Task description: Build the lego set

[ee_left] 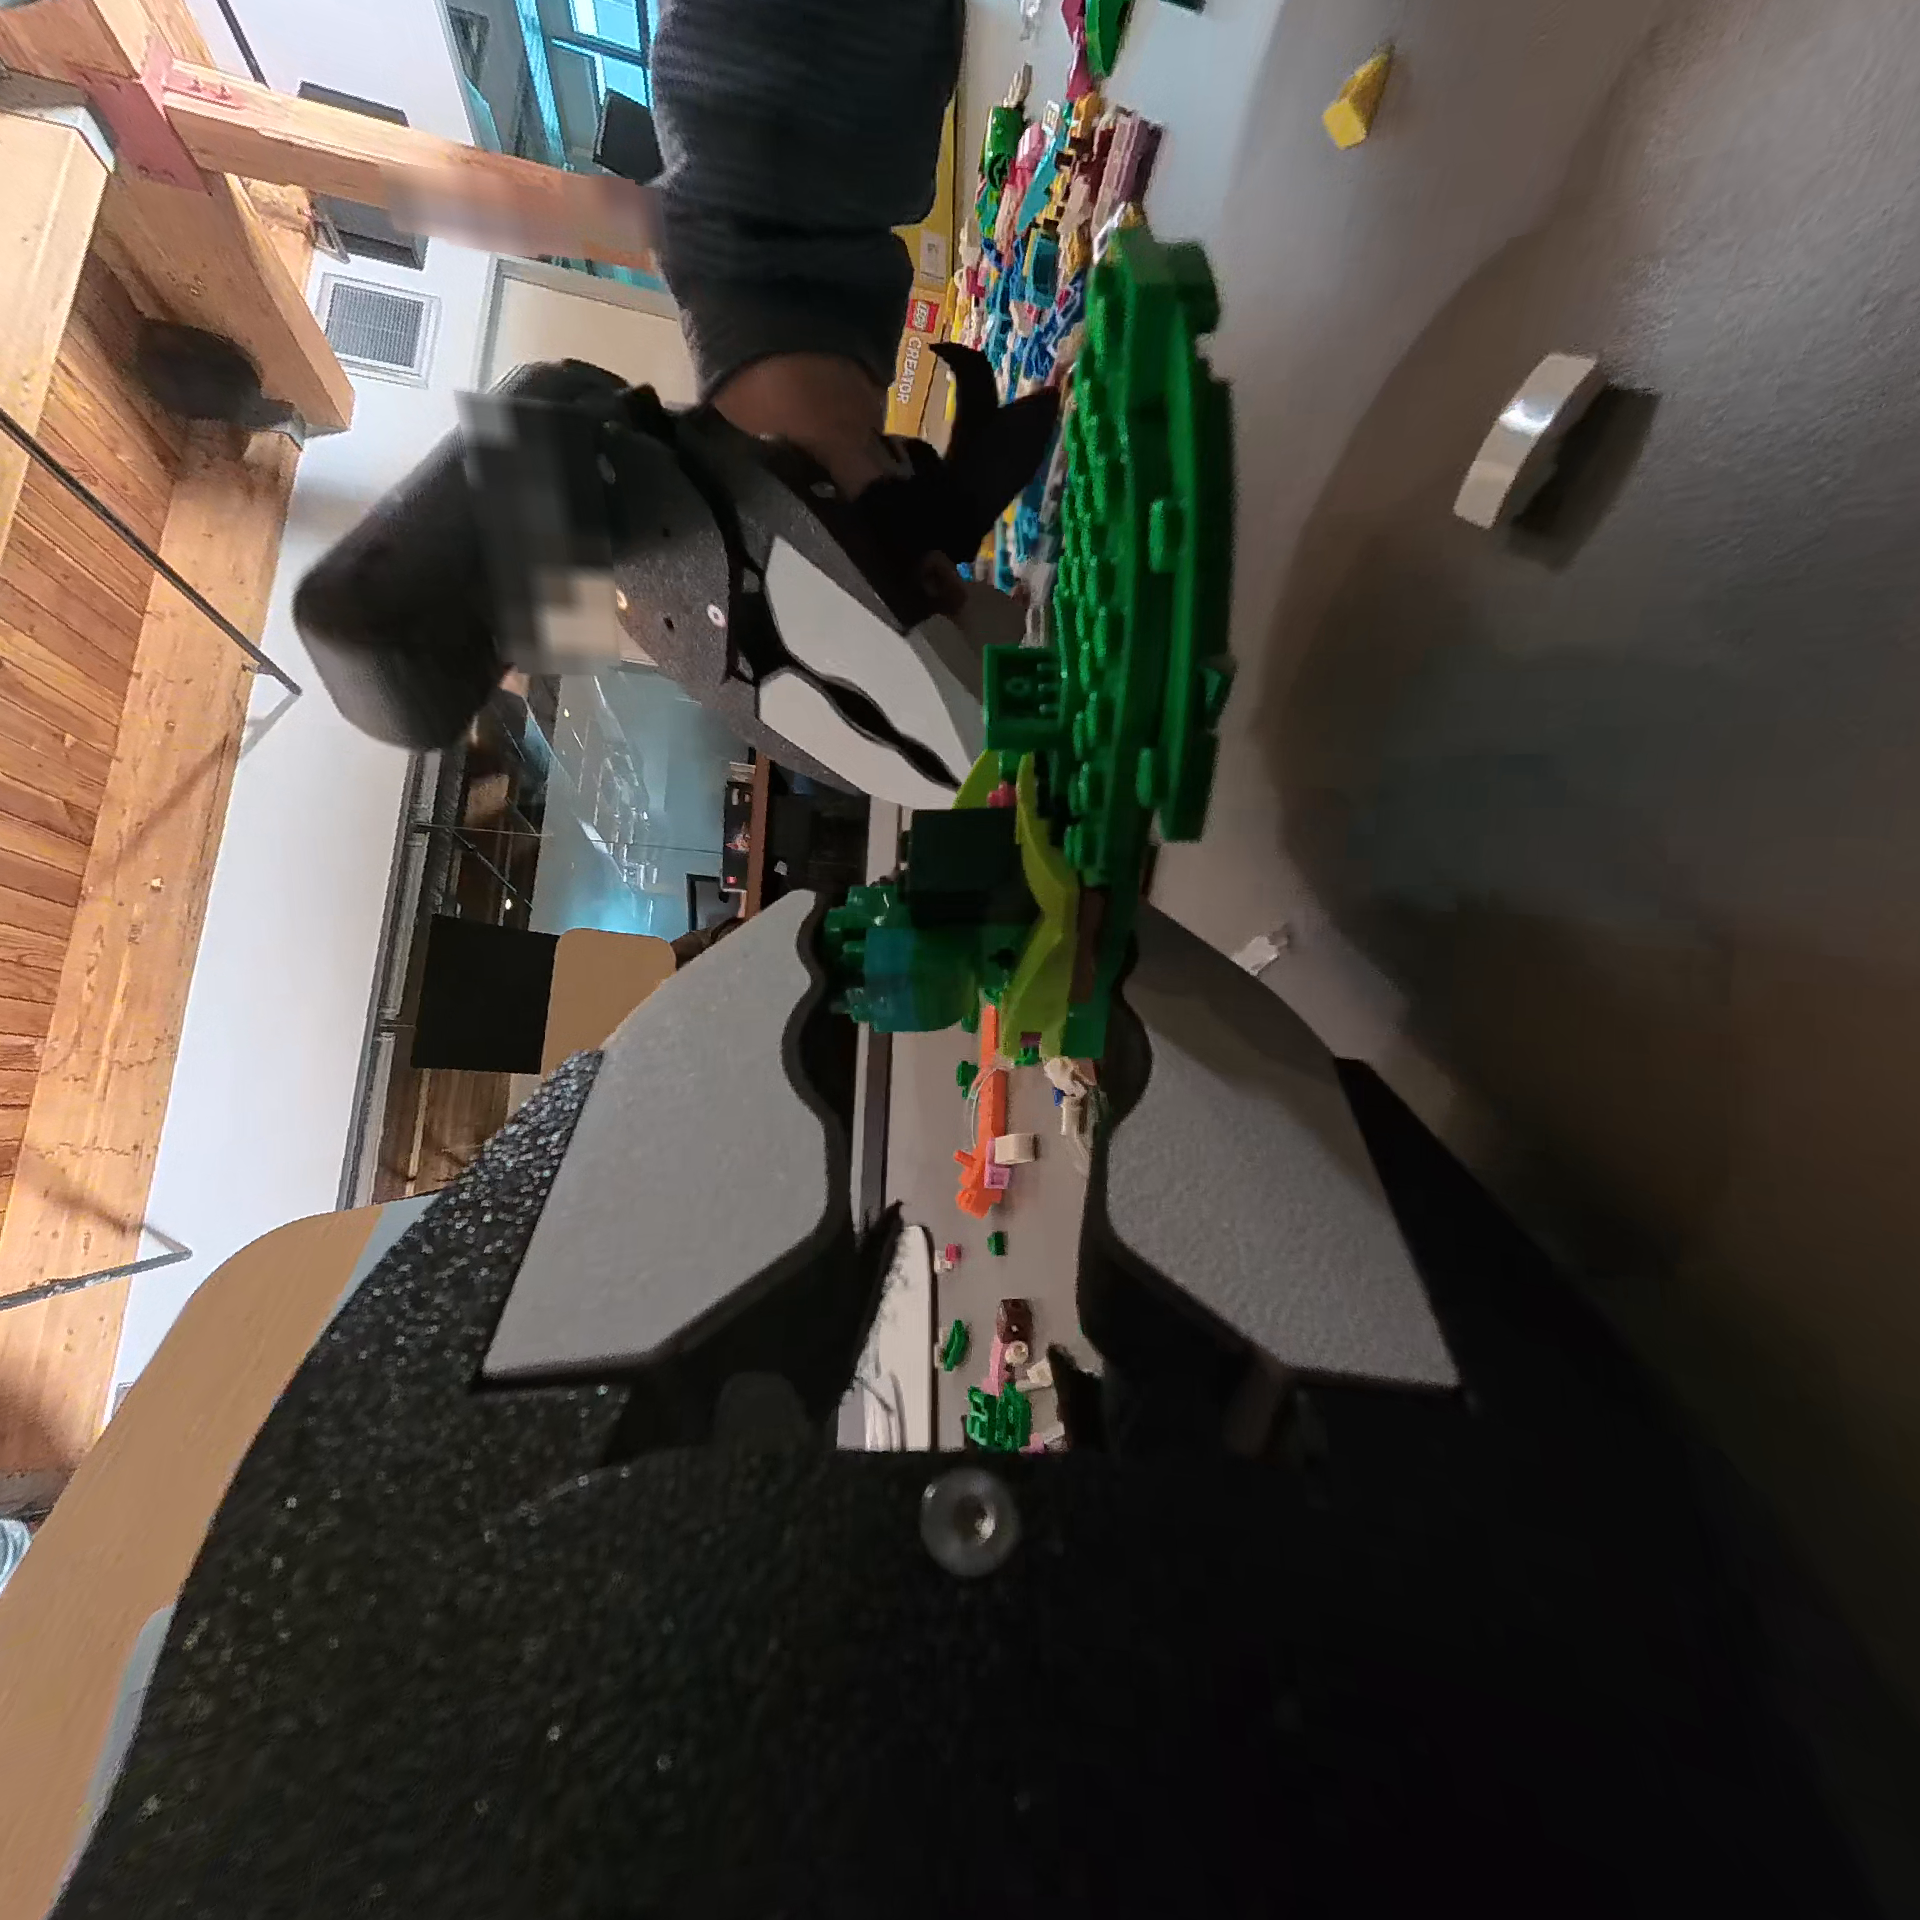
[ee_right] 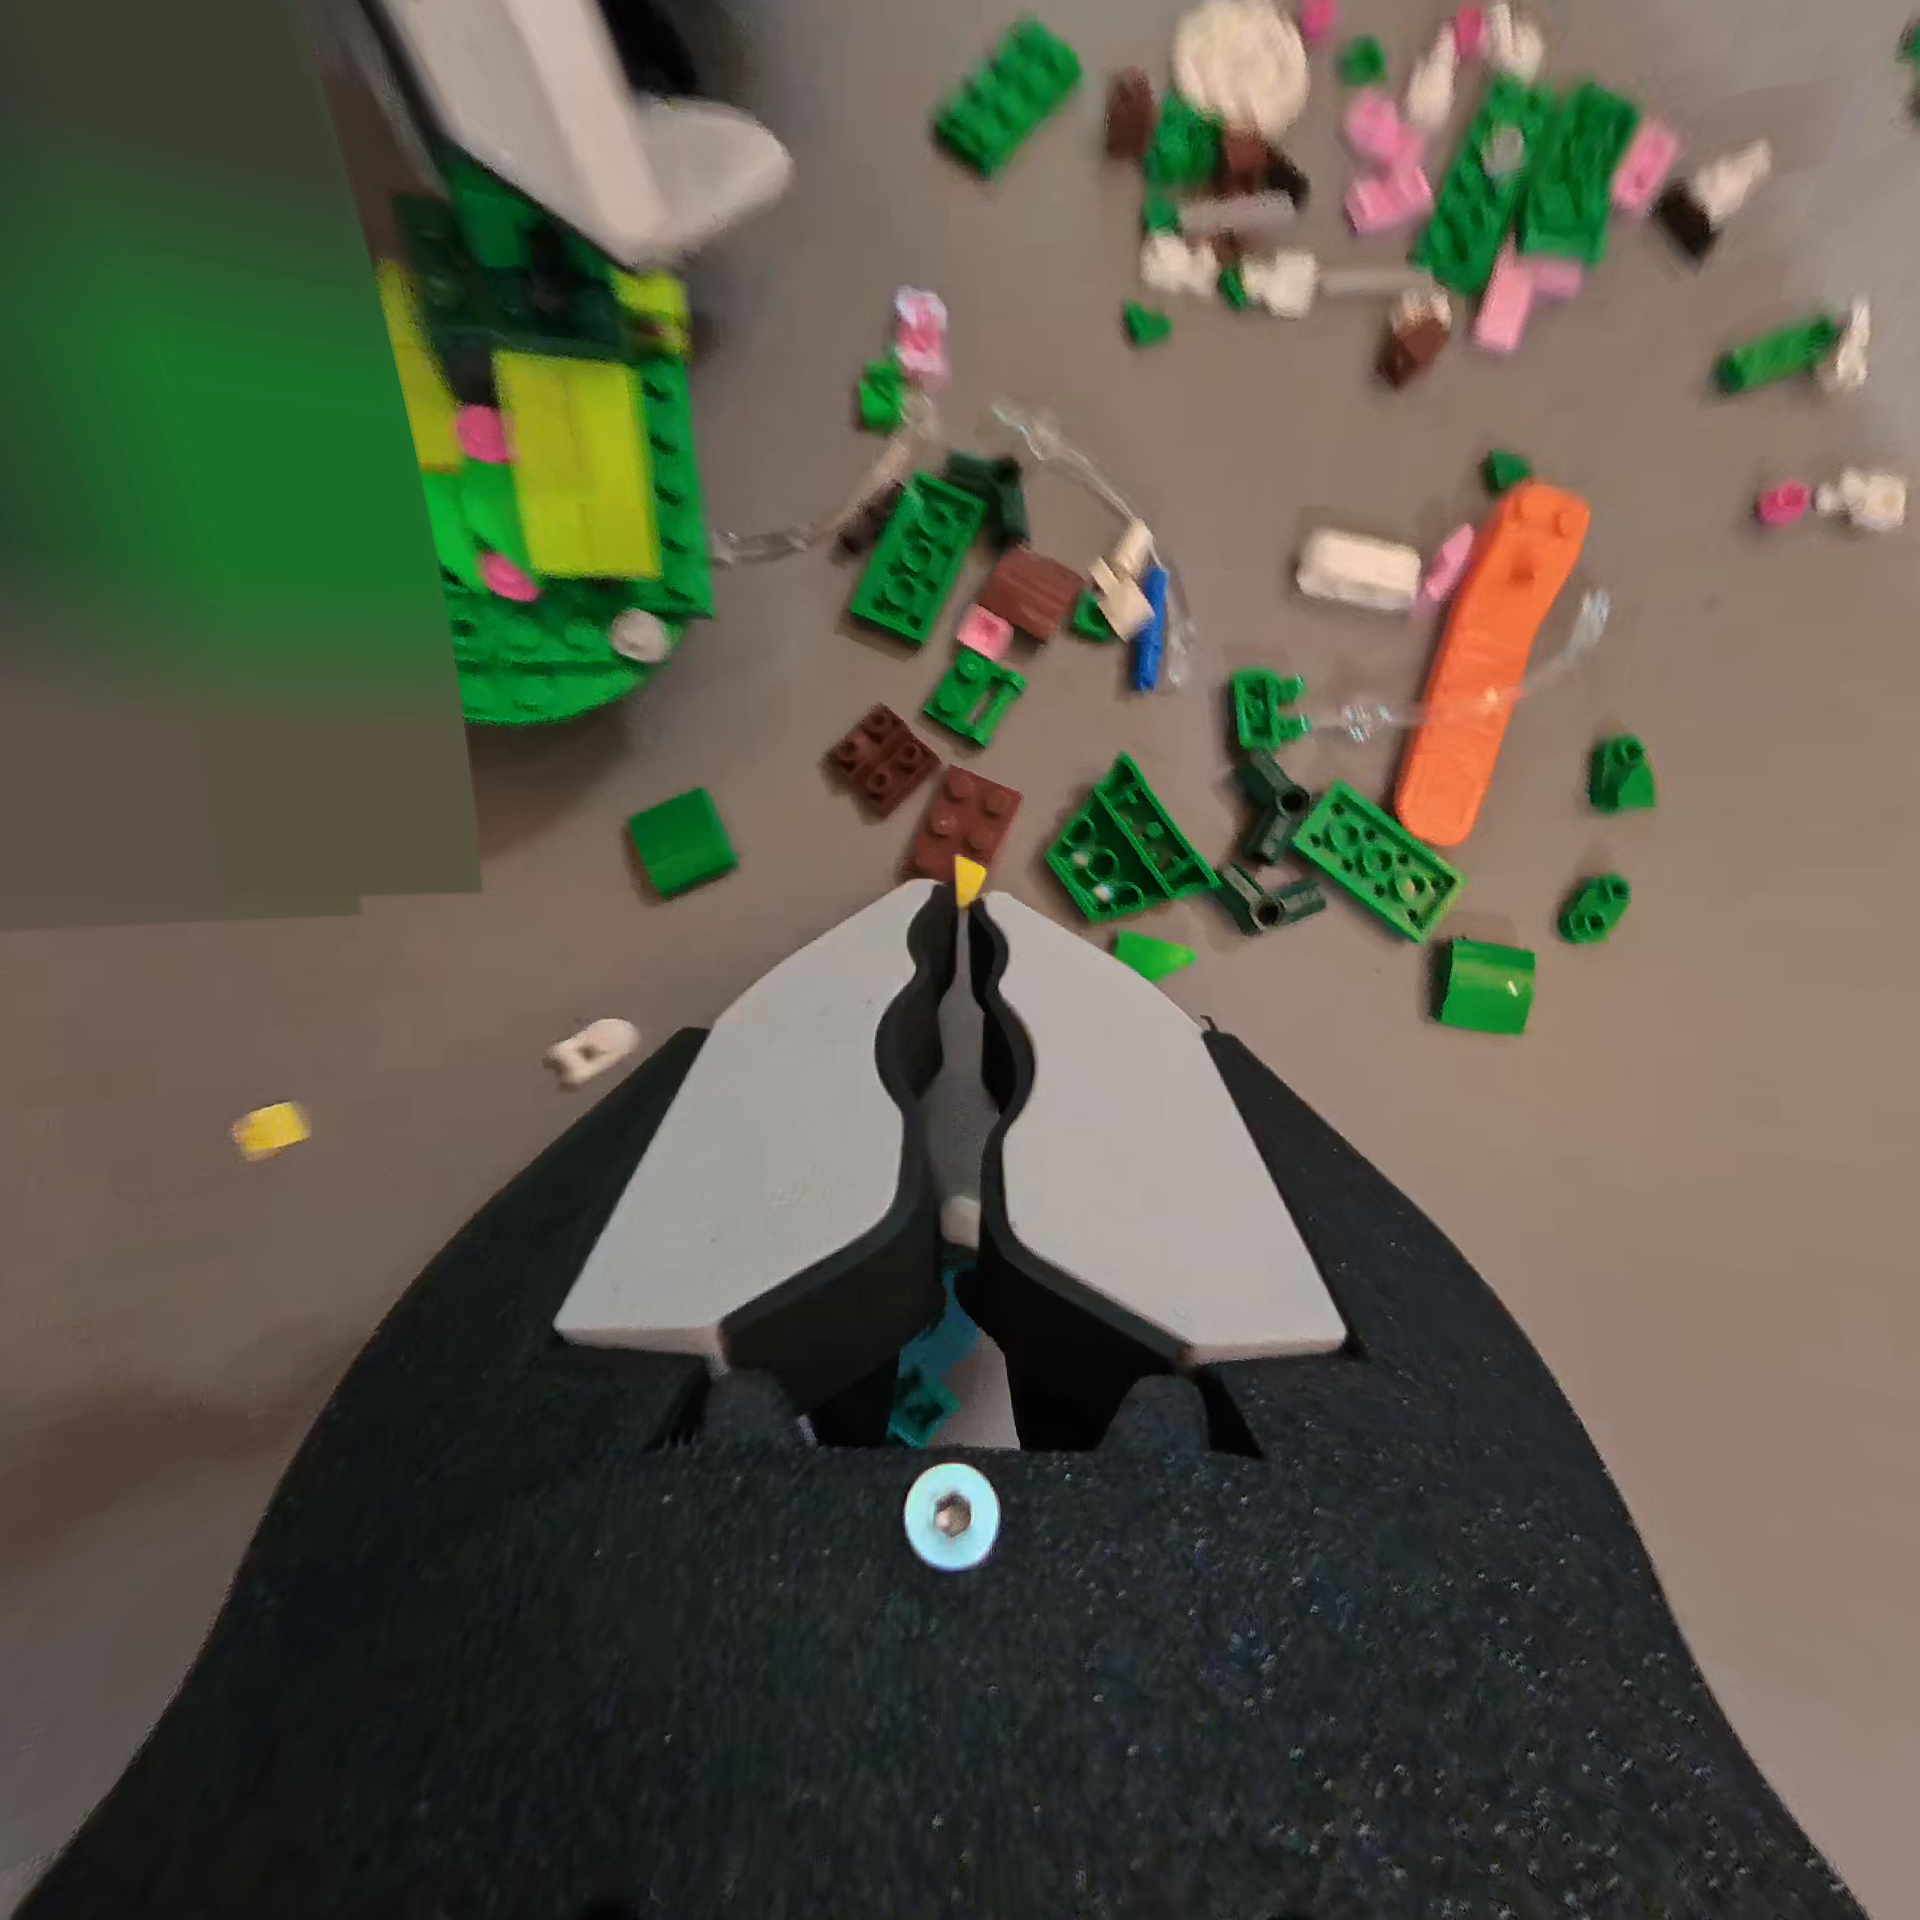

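- Build (ee_left: 1039, 935) clamped across its near end between left gripper (ee_left: 971, 971) jaws, green baseplate (ee_left: 1132, 540) extending ahead over desk (ee_left: 1558, 312).
- Right gripper (ee_right: 966, 904) jaws nearly closed on tiny yellow piece (ee_right: 967, 879) at the tips.
- Judged: bring piece down square onto studs; keep left clamp firm.
- Yellow box (ee_left: 914, 343) far ahead of left jaws; contents not visible.
- Loose bricks (ee_right: 1143, 852) ahead of right jaws.

Both grippers — left gripper (ee_left: 966, 935), right gripper (ee_right: 966, 902) — have speckled black bodies, grey wavy-edged fingers, one silver screw each; dark ribbed sleeve (ee_left: 790, 187) at upper centre.
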`<state>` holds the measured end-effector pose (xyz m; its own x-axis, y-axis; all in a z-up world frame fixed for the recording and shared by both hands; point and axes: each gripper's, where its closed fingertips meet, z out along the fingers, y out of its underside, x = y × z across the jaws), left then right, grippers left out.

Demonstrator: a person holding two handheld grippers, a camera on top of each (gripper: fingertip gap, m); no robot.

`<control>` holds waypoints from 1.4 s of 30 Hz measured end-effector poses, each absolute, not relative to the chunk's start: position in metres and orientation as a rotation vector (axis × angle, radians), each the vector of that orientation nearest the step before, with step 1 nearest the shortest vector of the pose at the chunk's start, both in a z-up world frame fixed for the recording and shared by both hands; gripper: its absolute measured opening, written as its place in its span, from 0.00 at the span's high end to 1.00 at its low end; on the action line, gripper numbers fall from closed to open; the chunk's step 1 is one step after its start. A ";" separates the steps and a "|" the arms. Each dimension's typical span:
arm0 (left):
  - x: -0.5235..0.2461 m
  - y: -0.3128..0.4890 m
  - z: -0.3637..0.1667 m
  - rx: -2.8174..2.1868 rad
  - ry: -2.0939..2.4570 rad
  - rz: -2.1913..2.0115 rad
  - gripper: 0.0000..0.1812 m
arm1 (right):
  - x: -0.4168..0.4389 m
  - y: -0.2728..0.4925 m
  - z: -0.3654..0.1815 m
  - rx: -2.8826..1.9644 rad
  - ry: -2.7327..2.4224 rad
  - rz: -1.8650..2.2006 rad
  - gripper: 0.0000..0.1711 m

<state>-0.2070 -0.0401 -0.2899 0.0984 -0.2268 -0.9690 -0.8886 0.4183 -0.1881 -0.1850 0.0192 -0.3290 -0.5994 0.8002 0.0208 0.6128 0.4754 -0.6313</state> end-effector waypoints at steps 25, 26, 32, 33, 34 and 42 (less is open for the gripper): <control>-0.209 -0.041 -0.277 -0.993 1.368 0.737 0.73 | -0.167 -0.073 -0.253 -0.971 -2.419 1.259 0.99; -0.210 -0.041 -0.276 -0.993 1.363 0.740 0.73 | -0.167 -0.072 -0.252 -1.007 -2.422 1.244 0.99; -0.212 -0.039 -0.276 -1.001 1.352 0.739 0.73 | -0.168 -0.067 -0.251 -1.059 -2.437 1.108 0.99; -0.212 -0.039 -0.276 -1.001 1.354 0.740 0.73 | -0.167 -0.068 -0.249 -1.048 -2.434 1.120 0.99; -0.212 -0.039 -0.276 -1.000 1.355 0.740 0.73 | -0.166 -0.068 -0.249 -1.046 -2.427 1.125 0.99; -0.215 -0.037 -0.277 -1.013 1.350 0.747 0.73 | -0.166 -0.065 -0.253 -1.050 -2.426 1.122 0.99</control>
